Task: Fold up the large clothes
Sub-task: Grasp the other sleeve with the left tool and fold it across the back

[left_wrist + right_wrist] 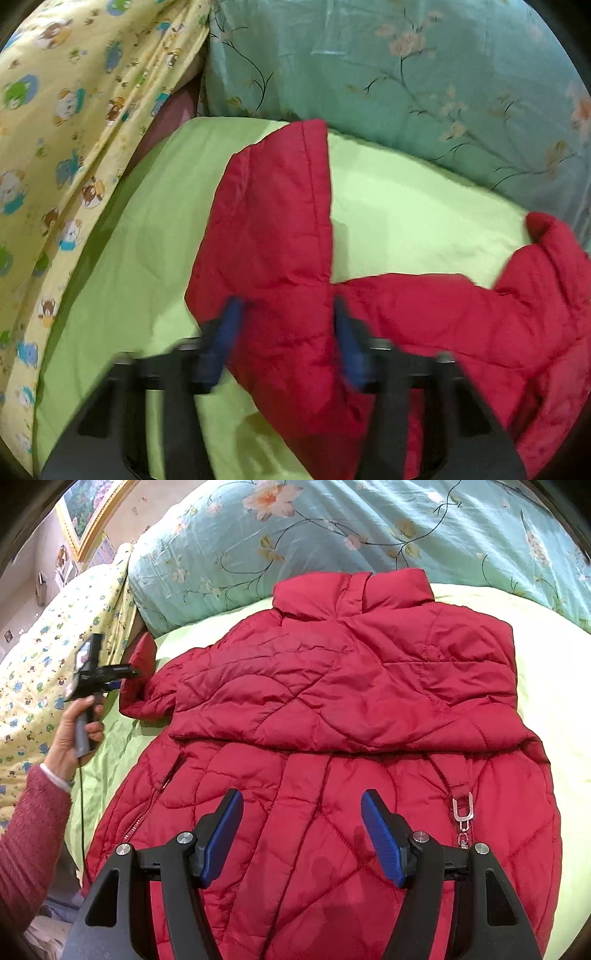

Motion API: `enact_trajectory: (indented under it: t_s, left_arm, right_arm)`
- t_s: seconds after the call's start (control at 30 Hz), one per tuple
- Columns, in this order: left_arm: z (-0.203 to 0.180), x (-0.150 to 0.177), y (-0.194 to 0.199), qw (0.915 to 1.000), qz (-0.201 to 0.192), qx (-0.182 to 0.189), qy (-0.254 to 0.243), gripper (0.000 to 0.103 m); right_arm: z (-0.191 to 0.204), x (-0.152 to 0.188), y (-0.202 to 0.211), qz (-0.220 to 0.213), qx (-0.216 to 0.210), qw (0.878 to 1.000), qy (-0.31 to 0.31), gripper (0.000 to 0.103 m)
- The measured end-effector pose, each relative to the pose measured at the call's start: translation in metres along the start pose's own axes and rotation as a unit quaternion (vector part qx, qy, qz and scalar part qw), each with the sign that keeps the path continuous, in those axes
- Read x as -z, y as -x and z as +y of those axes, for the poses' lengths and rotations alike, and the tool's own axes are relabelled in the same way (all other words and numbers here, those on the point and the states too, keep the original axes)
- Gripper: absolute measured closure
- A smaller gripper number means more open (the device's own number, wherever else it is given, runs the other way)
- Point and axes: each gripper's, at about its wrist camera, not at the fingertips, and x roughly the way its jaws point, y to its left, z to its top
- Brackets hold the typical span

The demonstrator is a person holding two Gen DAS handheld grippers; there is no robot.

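Observation:
A red quilted jacket (pixel 332 686) lies spread on a light green sheet (pixel 546 686), collar at the far end. In the right wrist view my right gripper (pixel 303 812) hovers open over its lower part with nothing between the blue pads (pixel 221 838). My left gripper (pixel 286 317) is shut on the jacket's sleeve (pixel 273 221), which runs up between the blue fingers with its cuff toward the far side. The right wrist view shows that left gripper (pixel 125 675) at the jacket's left edge, held by a hand (pixel 70 734), with the sleeve lifted off the sheet.
A teal floral quilt (pixel 332 524) is bunched along the far side of the bed. A yellow cartoon-print cloth (pixel 55 147) rises on the left. A metal clasp (pixel 463 808) sits on the jacket at the right. A framed picture (pixel 92 506) hangs on the wall.

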Motion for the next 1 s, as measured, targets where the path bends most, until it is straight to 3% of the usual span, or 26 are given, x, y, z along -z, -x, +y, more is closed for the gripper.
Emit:
enact_trajectory:
  t_s: [0.1,0.27,0.43,0.67,1.0]
  left_arm:
    - [0.006,0.004,0.000,0.9996,0.005,0.024,0.013,0.093]
    - [0.011,0.020,0.042,0.9956,-0.035,0.083,0.026,0.094]
    - [-0.008,0.035,0.095,0.9850,-0.084,0.149,0.024,0.094]
    - [-0.062,0.054,0.147,0.9637,-0.129,0.234,-0.012,0.095]
    - [-0.165,0.082,0.166,0.9399,-0.114,0.313,-0.074,0.095]
  right_arm:
    - [-0.002,0.000,0.005,-0.005,-0.004,1.000,-0.003,0.035]
    - [-0.002,-0.001,0.011,-0.017,-0.012,1.000,-0.010,0.035]
    - [0.000,0.001,0.010,-0.017,-0.016,1.000,-0.014,0.035]
    - [-0.004,0.006,0.014,-0.017,-0.012,0.999,-0.025,0.035]
    - [-0.029,0.007,0.033,-0.037,0.003,0.998,-0.055,0.035]
